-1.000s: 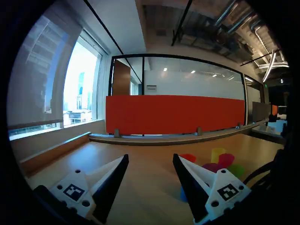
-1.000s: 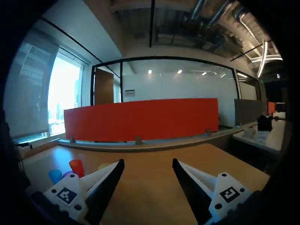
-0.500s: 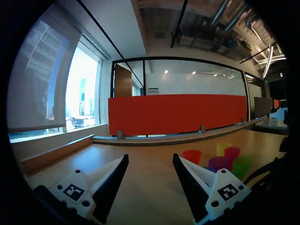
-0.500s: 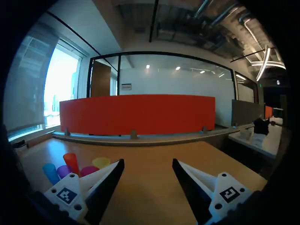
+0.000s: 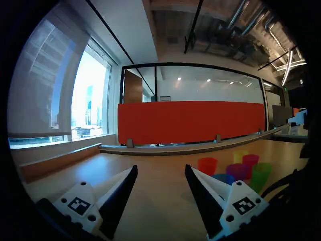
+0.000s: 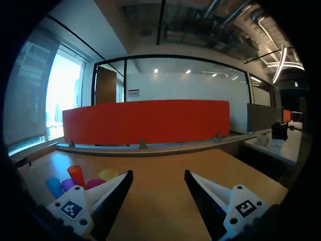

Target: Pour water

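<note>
Faintly, a sign [image 5: 165, 98] on the far wall is too small to read; the fingers carry square black-and-white markers [image 5: 78, 205]. Left gripper [image 5: 160, 168] is spread, empty, with upright translucent coloured cups [image 5: 236, 170] clustered on the wooden table [image 5: 160, 209] ahead-right. Right gripper [image 6: 158, 172] is likewise spread, the cups ahead-left, near its left finger

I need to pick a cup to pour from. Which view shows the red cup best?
The left gripper view: the red cup stands larger there, rim and wall clear. The right gripper view shows the cup smaller, low at the left, its base behind the right gripper.
</note>
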Demonstrator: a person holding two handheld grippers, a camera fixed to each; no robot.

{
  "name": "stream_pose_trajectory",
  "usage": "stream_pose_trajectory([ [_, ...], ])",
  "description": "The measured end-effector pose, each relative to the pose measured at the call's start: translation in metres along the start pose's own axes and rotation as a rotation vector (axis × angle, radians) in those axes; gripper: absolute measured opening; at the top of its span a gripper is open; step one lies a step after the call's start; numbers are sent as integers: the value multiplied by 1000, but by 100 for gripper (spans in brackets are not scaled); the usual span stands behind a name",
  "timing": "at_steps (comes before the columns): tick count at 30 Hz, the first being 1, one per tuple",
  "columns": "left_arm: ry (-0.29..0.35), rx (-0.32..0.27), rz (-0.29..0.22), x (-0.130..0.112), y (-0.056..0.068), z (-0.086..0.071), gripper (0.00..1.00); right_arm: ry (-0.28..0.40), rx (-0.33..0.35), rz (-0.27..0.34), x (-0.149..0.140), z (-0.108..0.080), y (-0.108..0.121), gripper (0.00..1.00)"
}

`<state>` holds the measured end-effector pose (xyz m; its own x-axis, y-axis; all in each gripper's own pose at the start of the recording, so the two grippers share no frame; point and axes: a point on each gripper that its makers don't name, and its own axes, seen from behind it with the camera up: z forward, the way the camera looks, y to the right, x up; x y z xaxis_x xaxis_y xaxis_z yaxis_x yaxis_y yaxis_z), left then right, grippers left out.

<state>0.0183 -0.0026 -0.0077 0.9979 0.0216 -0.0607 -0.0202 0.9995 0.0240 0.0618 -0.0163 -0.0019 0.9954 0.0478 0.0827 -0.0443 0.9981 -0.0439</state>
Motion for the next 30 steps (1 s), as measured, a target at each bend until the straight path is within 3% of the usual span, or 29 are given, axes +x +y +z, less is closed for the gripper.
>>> stream_pose_trajectory([
  [9,-14,0,-26,-6,-5,2,87,-4,-7,3,0,1,2,99],
  [30,-60,1,-21,-19,-6,6,87,-4,13,27,1,4,-1,99],
])
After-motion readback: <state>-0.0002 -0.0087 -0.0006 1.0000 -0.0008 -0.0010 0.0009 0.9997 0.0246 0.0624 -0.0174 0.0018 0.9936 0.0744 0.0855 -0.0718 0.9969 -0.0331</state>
